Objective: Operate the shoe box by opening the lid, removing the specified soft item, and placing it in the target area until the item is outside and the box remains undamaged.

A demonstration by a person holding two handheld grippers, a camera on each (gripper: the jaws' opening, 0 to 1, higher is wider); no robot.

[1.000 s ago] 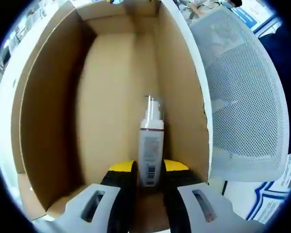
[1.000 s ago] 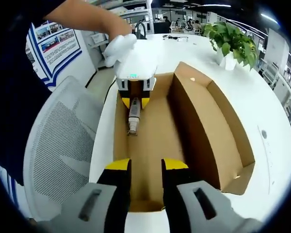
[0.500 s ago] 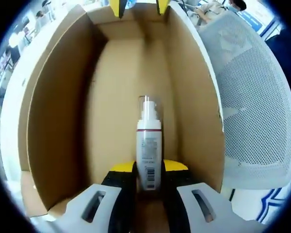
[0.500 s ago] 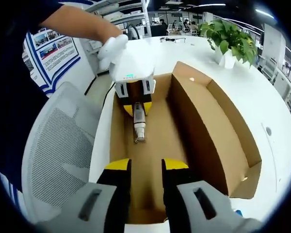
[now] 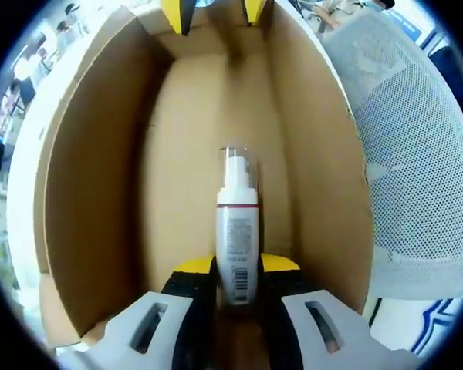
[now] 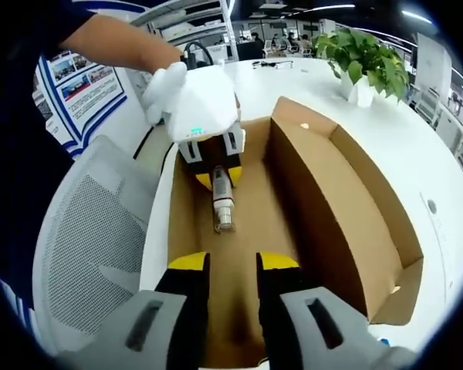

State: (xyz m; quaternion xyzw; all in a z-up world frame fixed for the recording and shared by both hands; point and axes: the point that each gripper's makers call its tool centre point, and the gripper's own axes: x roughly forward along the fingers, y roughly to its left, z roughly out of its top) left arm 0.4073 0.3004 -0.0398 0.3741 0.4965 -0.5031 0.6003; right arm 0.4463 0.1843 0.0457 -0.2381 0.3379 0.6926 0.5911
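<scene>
At the frame's lower centre the left gripper point(image 5: 238, 271) held the pump bottle point(image 5: 237, 235) by its base only, so it could slip or scrape the shoe box point(image 5: 92, 177) wall, while the right gripper point(image 6: 231, 266) stood slightly open and empty

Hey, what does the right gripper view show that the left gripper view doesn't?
Right gripper view alone: a potted plant on the white table, the person's gloved hand holding the left gripper, and wall posters.

Left gripper view alone: the label and barcode on the bottle, seen close between the left gripper's jaws.

Both: the open cardboard box, the bottle inside it, and the mesh chair. The right gripper is empty, jaws apart.
</scene>
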